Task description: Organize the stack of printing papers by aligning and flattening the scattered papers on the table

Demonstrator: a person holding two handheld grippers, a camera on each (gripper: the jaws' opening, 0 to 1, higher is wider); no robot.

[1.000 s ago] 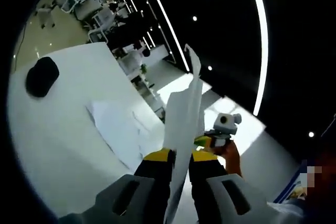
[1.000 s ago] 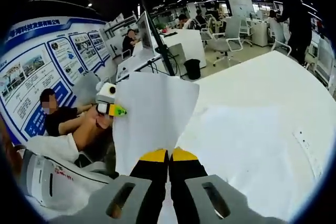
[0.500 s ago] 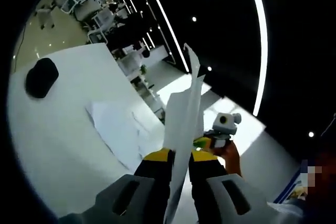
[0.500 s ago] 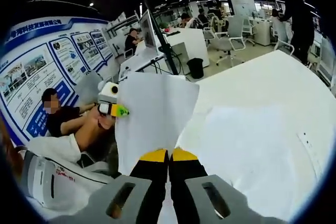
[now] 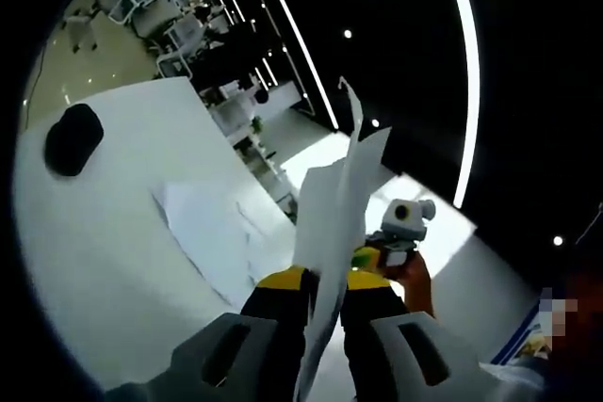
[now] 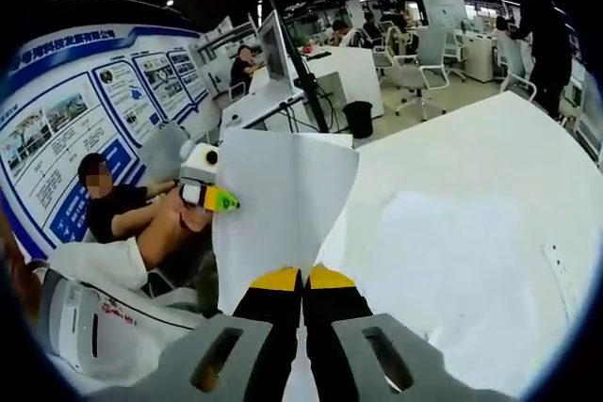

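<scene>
Papers (image 6: 283, 204) are held up off the tabletop (image 6: 443, 148), pinched from two sides: in the right gripper view the lifted sheets rise at the centre of the frame from between the closed yellow-tipped jaws of the right hand-held gripper (image 6: 301, 280), and in the left gripper view the same sheets (image 5: 330, 204) stand edge-on at centre, clamped in the left hand-held gripper (image 5: 325, 280). Compared with half a second ago, the top of the sheets in the left gripper view has fanned apart, a second corner now poking out toward the upper right, where before the edge looked like a single strip; the grips themselves have not shifted. That probably means the sheets are loosening and sliding against one another, which is what jogging them into line needs, though the edge-on view is too thin to say how many there are. More papers (image 5: 212, 233) lie flat on the tabletop at centre left of the left gripper view, still unaligned, with a dark rounded object (image 5: 75, 136) further off at the left
</scene>
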